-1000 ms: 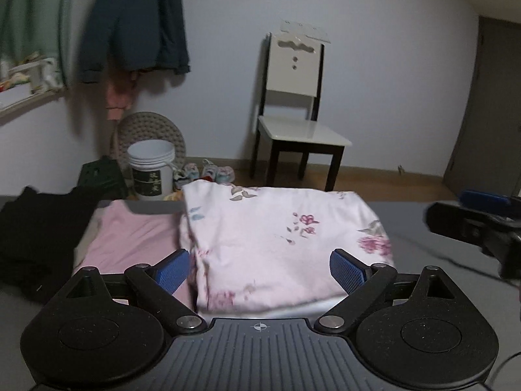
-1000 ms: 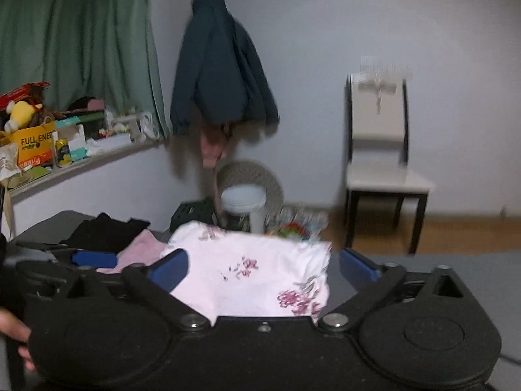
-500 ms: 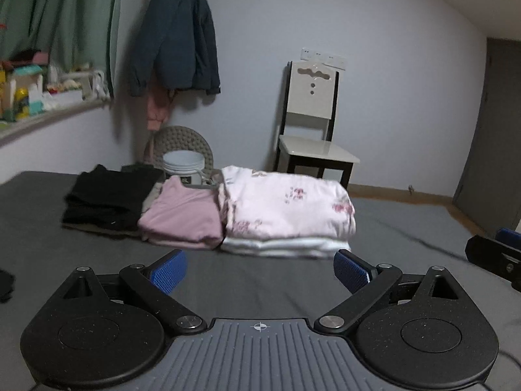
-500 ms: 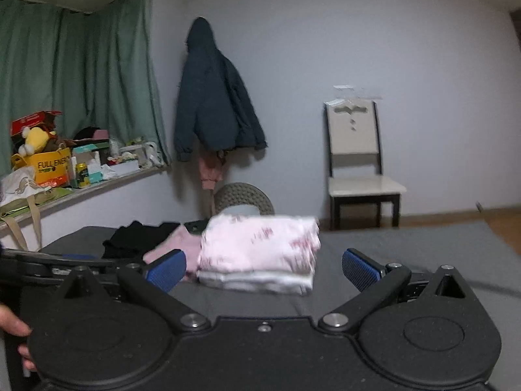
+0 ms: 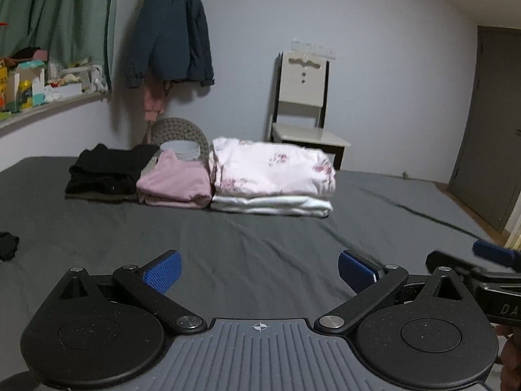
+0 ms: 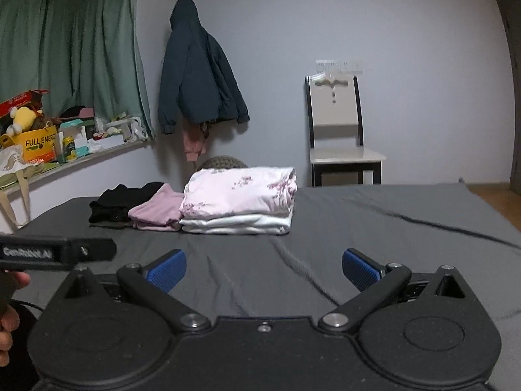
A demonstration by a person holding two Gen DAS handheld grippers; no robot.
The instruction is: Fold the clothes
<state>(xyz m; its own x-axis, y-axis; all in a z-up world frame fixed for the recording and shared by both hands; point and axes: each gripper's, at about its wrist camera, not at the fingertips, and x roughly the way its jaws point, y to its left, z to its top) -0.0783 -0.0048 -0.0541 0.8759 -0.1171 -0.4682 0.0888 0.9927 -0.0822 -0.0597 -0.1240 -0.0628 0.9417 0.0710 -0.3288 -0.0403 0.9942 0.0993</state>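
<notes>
Left tool (image 5: 259, 270): jaws spread wide, nothing between the blue ribbed pads (image 5: 162, 270); it sits low over bare grey bedsheet (image 5: 260, 238). Right tool (image 6: 263, 268): likewise wide apart and empty, over the same sheet. Each tool shows in the other's view: the right one at the right edge of the left wrist view, with the partial lettering "DA" on its body, and the left one at the left edge of the right wrist view, with a label reading "GenRobot.AI". Fingers (image 6: 8, 335) of a hand show below that label.

Task items lie well ahead of both tools, at the far side of the bed, in one row. A pink floral garment (image 5: 273, 171) lies folded on top of a folded white item (image 5: 272, 205). Just beside it, touching on the left, is a folded plain pink garment (image 5: 176, 184). Further left is a black pile (image 5: 104, 172), less neatly stacked. A small dark item (image 5: 8, 244) lies apart at the left edge of the sheet.

Beyond the bed: a white bucket (image 5: 180, 150), a chair (image 6: 338, 137) against the wall, and a dark jacket (image 6: 198, 75) hanging beside green curtains (image 6: 71, 62). On the window ledge (image 6: 84, 159), a yellow box (image 6: 39, 146) reads "FULL ENERG", its end cut off. Smaller print below that is illegible.
</notes>
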